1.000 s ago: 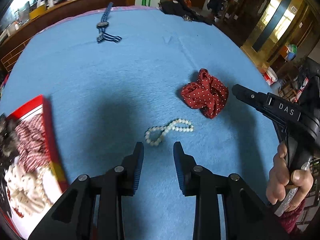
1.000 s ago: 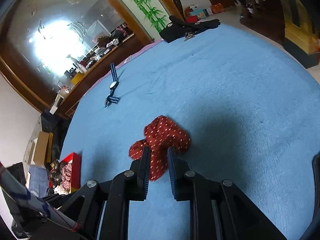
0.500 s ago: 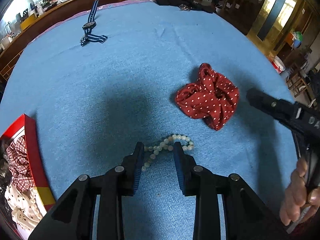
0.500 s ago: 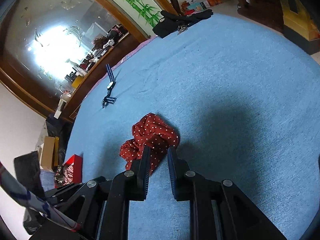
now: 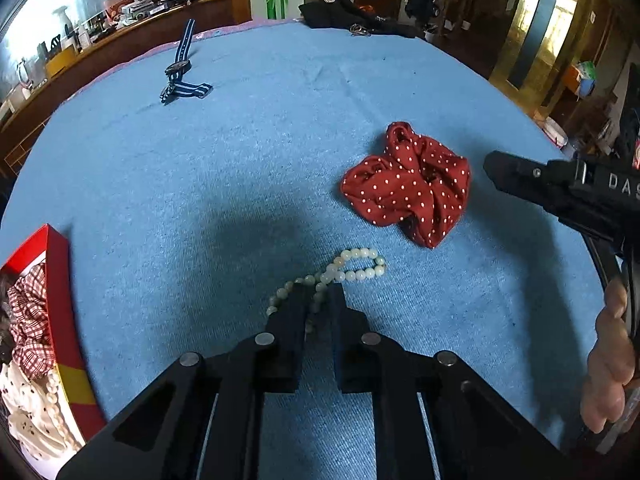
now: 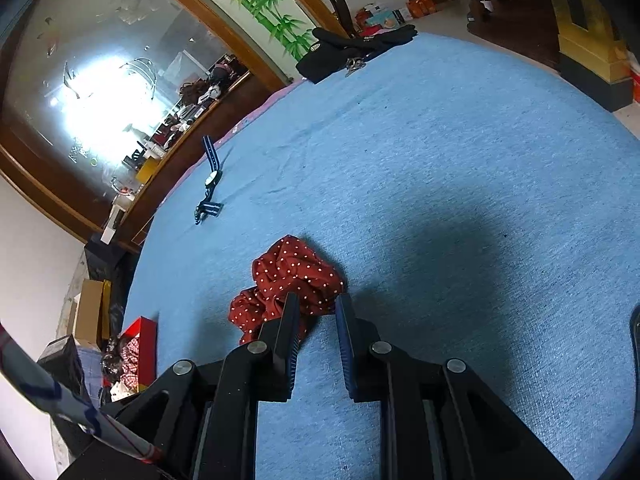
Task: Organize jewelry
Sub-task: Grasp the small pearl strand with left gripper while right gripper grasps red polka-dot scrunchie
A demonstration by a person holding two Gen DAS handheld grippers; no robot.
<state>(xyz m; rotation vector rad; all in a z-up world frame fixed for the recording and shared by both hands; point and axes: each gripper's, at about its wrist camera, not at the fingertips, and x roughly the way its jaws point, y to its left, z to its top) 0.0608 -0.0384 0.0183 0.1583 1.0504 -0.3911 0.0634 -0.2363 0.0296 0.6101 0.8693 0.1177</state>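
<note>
A pale green bead bracelet (image 5: pixel 352 268) lies on the blue cloth. My left gripper (image 5: pixel 318 300) is closed down on its near end, with beads between the fingertips. A red polka-dot scrunchie (image 5: pixel 408 190) lies to the right of the beads; it also shows in the right wrist view (image 6: pixel 292 284). My right gripper (image 6: pixel 316 312) is open, its fingertips at the scrunchie's near edge, the left fingertip over the fabric. The right gripper also shows from the side in the left wrist view (image 5: pixel 560 188).
A red box (image 5: pixel 60 300) with scrunchies and pearls sits at the left edge, also in the right wrist view (image 6: pixel 140 344). A striped blue watch (image 5: pixel 180 72) lies far back. A black garment with keys (image 5: pixel 352 16) lies at the far table edge.
My left gripper moved forward onto the beads and closed on their near end. My right gripper opened wider and came closer to the scrunchie.
</note>
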